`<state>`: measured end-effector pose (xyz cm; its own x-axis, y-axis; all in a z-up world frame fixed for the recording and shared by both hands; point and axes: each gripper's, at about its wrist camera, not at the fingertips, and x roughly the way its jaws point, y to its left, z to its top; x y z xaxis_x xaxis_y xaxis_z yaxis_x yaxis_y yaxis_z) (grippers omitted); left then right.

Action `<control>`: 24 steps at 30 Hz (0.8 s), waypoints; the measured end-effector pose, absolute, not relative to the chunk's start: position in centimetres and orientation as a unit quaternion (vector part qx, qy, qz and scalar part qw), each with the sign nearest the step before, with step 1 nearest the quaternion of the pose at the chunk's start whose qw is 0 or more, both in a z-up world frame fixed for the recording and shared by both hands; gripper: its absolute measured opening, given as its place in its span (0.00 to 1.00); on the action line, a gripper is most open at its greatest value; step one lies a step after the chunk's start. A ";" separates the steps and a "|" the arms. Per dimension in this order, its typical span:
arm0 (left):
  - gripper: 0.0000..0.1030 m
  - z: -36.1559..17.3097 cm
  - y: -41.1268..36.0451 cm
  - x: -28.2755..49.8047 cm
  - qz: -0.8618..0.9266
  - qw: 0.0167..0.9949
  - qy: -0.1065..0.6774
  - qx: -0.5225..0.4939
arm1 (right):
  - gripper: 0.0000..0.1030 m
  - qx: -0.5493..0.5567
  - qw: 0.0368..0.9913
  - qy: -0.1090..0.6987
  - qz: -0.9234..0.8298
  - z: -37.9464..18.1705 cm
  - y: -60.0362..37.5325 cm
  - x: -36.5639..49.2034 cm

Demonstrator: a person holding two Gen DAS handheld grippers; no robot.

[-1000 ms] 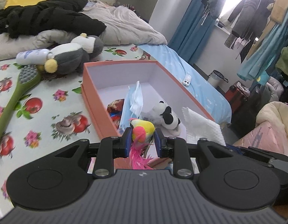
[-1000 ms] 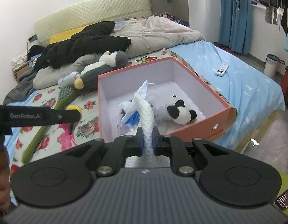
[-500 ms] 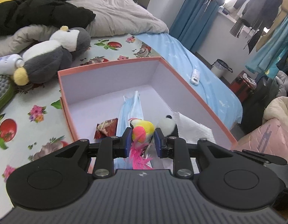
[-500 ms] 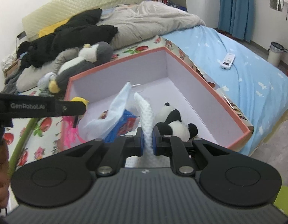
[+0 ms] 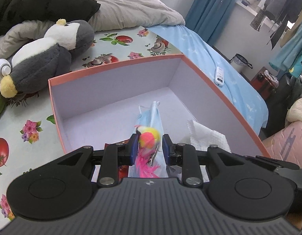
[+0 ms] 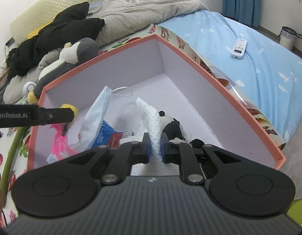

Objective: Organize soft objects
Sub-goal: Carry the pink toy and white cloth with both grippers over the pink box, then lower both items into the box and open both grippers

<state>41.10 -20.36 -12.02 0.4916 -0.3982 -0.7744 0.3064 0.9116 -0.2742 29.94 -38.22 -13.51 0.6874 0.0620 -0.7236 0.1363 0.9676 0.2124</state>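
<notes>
Soft, light feathered toy [image 5: 149, 139] clamped in left gripper [image 5: 148, 145] over orange box [image 5: 115, 66], white knitted cloth [image 6: 154, 131] pinched limp in right gripper [image 6: 154, 149] above same box; judged crushable, best held at padded body, not feathers.

My left gripper [image 5: 148, 144] points forward and slightly down, its blue-padded fingers [image 5: 133, 146] closed in on a soft toy [image 5: 150, 138] between them, though the toy is blurred and I cannot tell whether both pads grip it. From my right-hand view, that left gripper [image 6: 71, 113] reaches in from the left edge, held level, seen side-on as one dark bar. My right gripper [image 6: 155, 148] also points forward and down, its two fingers [image 6: 164, 150] pressed tight on a white cloth [image 6: 153, 129] that stands up between the pads.
</notes>
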 end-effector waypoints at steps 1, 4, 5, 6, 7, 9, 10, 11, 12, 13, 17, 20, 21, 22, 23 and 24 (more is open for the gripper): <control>0.40 -12.1 -20.3 41.2 -0.202 0.861 0.464 -0.050 | 0.25 0.126 0.908 0.398 -0.021 -13.6 -38.3 30.0; 0.67 -11.7 -20.0 40.7 -0.194 0.863 0.463 -0.053 | 0.55 0.128 0.907 0.401 -0.021 -13.3 -38.2 30.0; 0.67 -11.3 -19.9 40.4 -0.196 0.866 0.457 -0.053 | 0.56 0.129 0.908 0.398 -0.020 -13.1 -38.2 29.8; 0.67 -10.9 -19.8 40.2 -0.199 0.867 0.453 -0.052 | 0.56 0.130 0.909 0.395 -0.019 -12.9 -38.2 29.6; 0.67 -10.4 -19.6 39.8 -0.198 0.869 0.450 -0.051 | 0.56 0.129 0.911 0.392 -0.021 -12.5 -38.1 29.3; 0.67 -9.4 -19.3 39.1 -0.199 0.873 0.441 -0.051 | 0.56 0.128 0.914 0.383 -0.023 -11.8 -38.0 28.6; 0.67 -8.8 -19.1 38.6 -0.201 0.875 0.437 -0.052 | 0.56 0.128 0.917 0.377 -0.022 -11.2 -37.9 28.1; 0.67 -8.2 -18.9 38.1 -0.201 0.878 0.432 -0.052 | 0.56 0.128 0.919 0.371 -0.021 -10.7 -37.8 27.7; 0.67 -7.5 -18.6 37.5 -0.202 0.880 0.427 -0.052 | 0.56 0.128 0.922 0.365 -0.021 -10.2 -37.8 27.2; 0.67 -6.8 -18.5 36.9 -0.203 0.882 0.422 -0.052 | 0.56 0.128 0.924 0.360 -0.022 -9.6 -37.7 26.7; 0.67 -3.9 -17.6 33.7 -0.210 0.891 0.400 -0.052 | 0.56 0.126 0.936 0.329 -0.021 -7.1 -37.1 23.9; 0.67 -2.0 -16.8 31.3 -0.218 0.892 0.391 -0.057 | 0.56 0.121 0.942 0.313 -0.017 -5.8 -36.5 21.8; 0.67 -1.4 -16.5 30.4 -0.222 0.893 0.387 -0.058 | 0.56 0.120 0.943 0.310 -0.017 -5.4 -36.3 21.1; 0.67 -0.9 -16.3 29.5 -0.224 0.895 0.383 -0.056 | 0.56 0.117 0.945 0.305 -0.016 -5.0 -36.0 20.4; 0.67 -0.3 -16.0 28.4 -0.225 0.897 0.378 -0.053 | 0.56 0.113 0.947 0.300 -0.016 -4.6 -35.7 19.6; 0.67 0.3 -15.7 27.4 -0.226 0.898 0.373 -0.050 | 0.56 0.111 0.949 0.296 -0.016 -4.2 -35.4 18.9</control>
<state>27.40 -15.75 0.32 0.6192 -0.4440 -0.6477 0.3691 0.8926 -0.2590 18.86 -35.38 -4.19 0.8240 0.0360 -0.5654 0.0949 0.9751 0.2005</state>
